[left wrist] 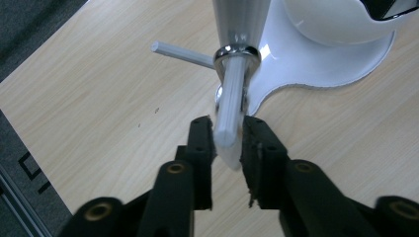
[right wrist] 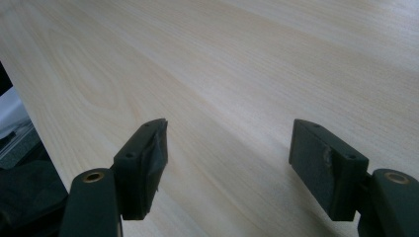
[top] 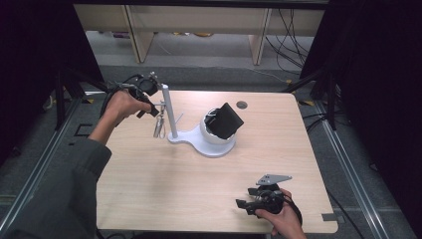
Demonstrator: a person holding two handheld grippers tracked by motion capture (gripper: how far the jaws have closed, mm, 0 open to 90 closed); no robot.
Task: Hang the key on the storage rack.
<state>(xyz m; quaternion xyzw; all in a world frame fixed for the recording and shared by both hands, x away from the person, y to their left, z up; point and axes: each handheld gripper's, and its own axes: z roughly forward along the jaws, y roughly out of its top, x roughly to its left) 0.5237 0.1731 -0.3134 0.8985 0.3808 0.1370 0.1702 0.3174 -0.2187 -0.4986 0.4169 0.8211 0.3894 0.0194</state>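
Note:
A white stand (top: 199, 142) sits mid-table with an upright pole (top: 169, 109) and a bowl-shaped base holding a black boxy object (top: 226, 120). A white peg (left wrist: 232, 98) sticks out from the pole toward me. A metal ring (left wrist: 237, 52) sits on the peg close to the pole, and a metal clip (top: 159, 128) hangs below it. My left gripper (top: 153, 107) (left wrist: 227, 131) is shut on the peg's free end, one jaw on each side. A second peg (left wrist: 183, 53) points off sideways. My right gripper (top: 242, 204) (right wrist: 230, 143) is open over bare table at the front right.
The light wooden table (top: 278, 149) has a round cable hole (top: 242, 105) at the back. Dark floor and black frame posts flank both sides. Wooden furniture legs (top: 260, 42) stand beyond the far edge. A sleeve (top: 69, 189) crosses the front left corner.

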